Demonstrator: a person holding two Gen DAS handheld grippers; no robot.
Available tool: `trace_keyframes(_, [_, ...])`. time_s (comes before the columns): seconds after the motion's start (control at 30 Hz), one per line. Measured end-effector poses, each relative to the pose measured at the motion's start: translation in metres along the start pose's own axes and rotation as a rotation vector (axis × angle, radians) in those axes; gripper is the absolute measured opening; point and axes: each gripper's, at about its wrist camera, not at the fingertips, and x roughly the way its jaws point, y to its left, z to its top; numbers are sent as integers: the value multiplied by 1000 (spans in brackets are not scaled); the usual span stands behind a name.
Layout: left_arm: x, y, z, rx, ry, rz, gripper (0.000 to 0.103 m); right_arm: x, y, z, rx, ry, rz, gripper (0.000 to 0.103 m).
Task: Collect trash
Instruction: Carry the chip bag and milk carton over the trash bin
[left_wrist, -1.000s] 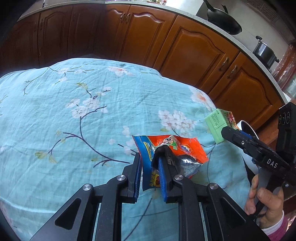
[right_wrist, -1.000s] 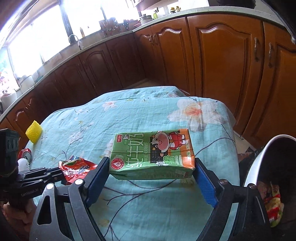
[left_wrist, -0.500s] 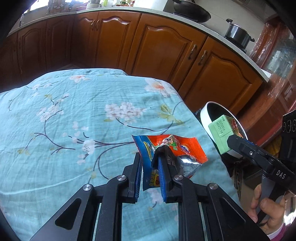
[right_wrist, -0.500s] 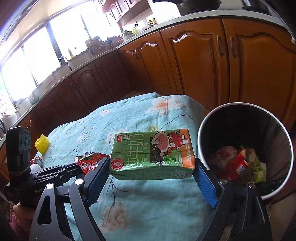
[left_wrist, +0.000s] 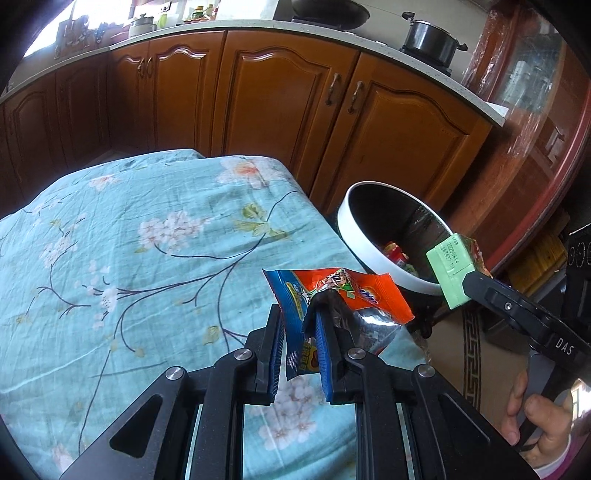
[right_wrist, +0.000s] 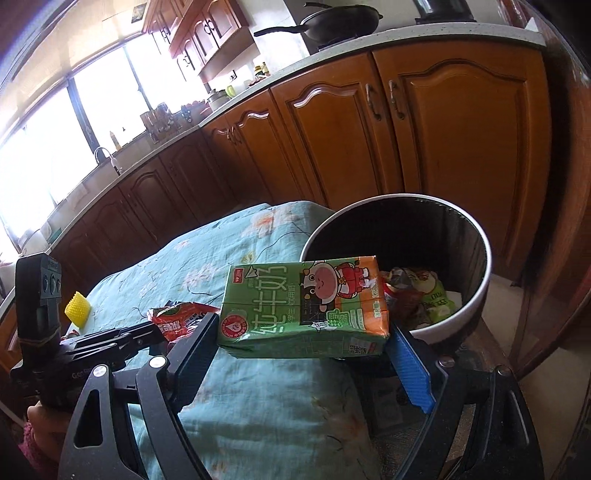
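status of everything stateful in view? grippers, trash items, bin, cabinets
left gripper: shut on the snack wrapper
snack wrapper: crumpled, torn open, held above the table
right gripper: shut on the milk carton
milk carton: held on its side, at the bin's rim, not yet dropped
trash bin: open, partly filled with wrappers
cabinet doors: closed
yellow object: lying on the tablecloth, untouched
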Motion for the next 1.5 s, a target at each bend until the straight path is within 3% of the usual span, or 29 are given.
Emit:
trace_keyframes(0.57, [16, -43, 10, 77, 26, -32, 16, -25, -32, -6, 50, -31, -38, 88])
trace_keyframes(1.5, [45, -67, 30, 116, 18, -46, 16, -27, -48, 0, 63, -40, -57, 88])
